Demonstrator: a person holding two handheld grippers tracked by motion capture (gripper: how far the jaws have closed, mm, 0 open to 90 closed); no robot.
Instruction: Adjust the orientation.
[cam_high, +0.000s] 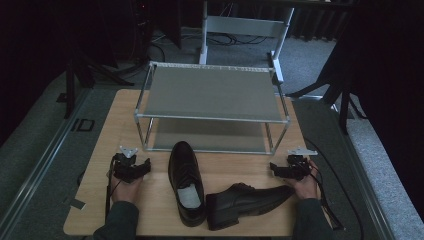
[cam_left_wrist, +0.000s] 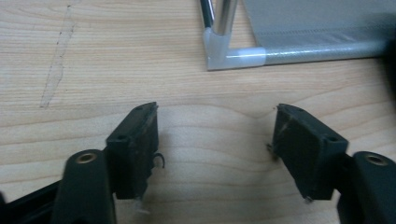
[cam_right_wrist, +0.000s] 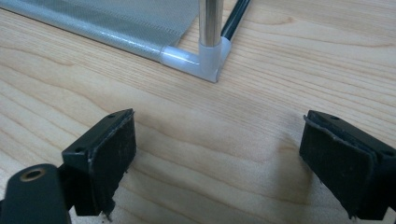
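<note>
Two black dress shoes lie on the wooden table (cam_high: 230, 172). One shoe (cam_high: 186, 182) stands upright pointing away, with white paper stuffed in its opening. The other shoe (cam_high: 247, 199) lies on its side, toe to the right. A two-shelf metal rack (cam_high: 212, 107) with grey fabric shelves stands behind them. My left gripper (cam_high: 134, 165) rests on the table left of the shoes, open, with bare wood between its pads (cam_left_wrist: 140, 144). My right gripper (cam_high: 285, 167) rests at the right, open too, nothing between its pads (cam_right_wrist: 109, 149). Each gripper faces a front corner of the rack (cam_left_wrist: 219, 51) (cam_right_wrist: 205, 58).
The table's front edge is close behind the shoes. Cables trail from both grippers over the table edges. Dark stands and a white frame (cam_high: 245, 27) stand on the floor beyond the rack. A strip of tape (cam_high: 76, 203) lies at the table's left front.
</note>
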